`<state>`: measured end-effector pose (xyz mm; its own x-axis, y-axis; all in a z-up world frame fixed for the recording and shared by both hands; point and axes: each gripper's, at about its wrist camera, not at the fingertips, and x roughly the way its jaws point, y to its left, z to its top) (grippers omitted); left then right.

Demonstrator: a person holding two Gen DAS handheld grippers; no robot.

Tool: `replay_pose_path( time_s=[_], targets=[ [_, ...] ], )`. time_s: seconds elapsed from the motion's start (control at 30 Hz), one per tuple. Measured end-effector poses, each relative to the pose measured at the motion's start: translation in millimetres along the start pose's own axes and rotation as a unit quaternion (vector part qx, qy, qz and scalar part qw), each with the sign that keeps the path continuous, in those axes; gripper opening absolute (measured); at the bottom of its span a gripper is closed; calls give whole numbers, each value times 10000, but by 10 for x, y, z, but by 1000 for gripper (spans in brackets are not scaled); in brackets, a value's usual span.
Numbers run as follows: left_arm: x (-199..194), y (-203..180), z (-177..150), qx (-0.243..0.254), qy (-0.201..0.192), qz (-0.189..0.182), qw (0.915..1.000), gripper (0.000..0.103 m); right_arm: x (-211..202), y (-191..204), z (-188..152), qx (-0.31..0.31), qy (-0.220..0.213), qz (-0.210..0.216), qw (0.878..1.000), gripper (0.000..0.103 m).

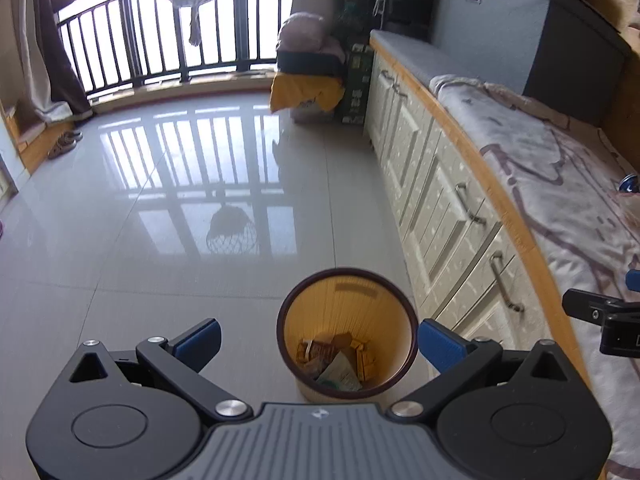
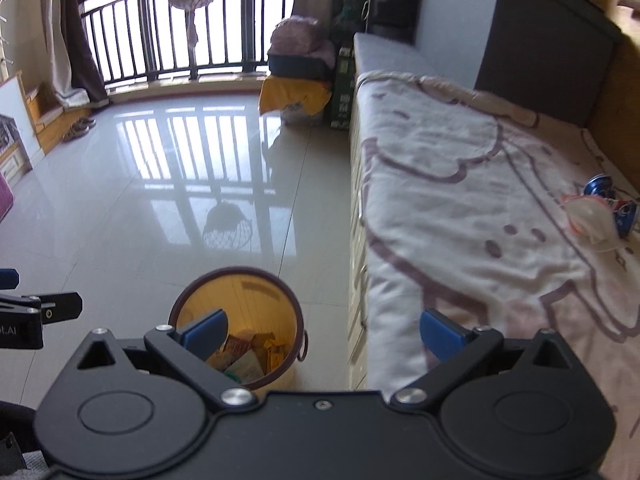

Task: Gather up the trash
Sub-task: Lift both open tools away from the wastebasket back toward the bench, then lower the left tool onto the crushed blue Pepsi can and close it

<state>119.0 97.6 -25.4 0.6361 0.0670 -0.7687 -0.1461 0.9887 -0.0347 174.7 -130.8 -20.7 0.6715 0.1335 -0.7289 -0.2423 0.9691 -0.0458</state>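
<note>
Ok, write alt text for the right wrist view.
The right gripper, jaws open and empty, hangs above a yellow bin holding paper scraps on a glossy floor; right, a blanket-covered bed carries a blue can and crumpled wrapper.

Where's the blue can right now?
The blue crushed drink can lies on the pink-patterned blanket at the right wrist view's far right, beside a crumpled white wrapper.
</note>
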Motion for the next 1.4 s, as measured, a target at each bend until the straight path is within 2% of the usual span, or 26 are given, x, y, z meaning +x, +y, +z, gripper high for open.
replay_pose_path(
  time_s=[0.2, 0.33, 0.6, 0.83, 1.03, 1.17, 1.4],
  targets=[
    [-120, -197, 91, 172, -219, -118, 9995, 103, -243, -205, 0, 98, -362, -58, 9993, 103],
    [-196, -382, 142, 327, -379, -190, 9986, 103, -348, -423, -44, 234, -490, -266, 9982, 103],
    [-361, -911, 241, 761, -752, -448, 9932, 103, -631, -994, -247, 822, -774, -498, 9924, 103],
    [-450, -1632, 349, 1285, -1116, -948, 9808, 103, -947, -1528, -399, 1203, -1171, -938, 9813, 103],
    [-371, -2302, 374, 1661, -1251, -1379, 9684, 103, -1109, -2002, -537, 1496, -1445, -1413, 9679, 103],
    [-219, -2711, 345, 1891, -1234, -1584, 9612, 103, -1073, -2281, -642, 1659, -1525, -1611, 9609, 103],
    [66, -3148, 306, 2231, -1212, -1893, 9485, 103, -852, -2689, -690, 1842, -1598, -1864, 9517, 103]
  ],
)
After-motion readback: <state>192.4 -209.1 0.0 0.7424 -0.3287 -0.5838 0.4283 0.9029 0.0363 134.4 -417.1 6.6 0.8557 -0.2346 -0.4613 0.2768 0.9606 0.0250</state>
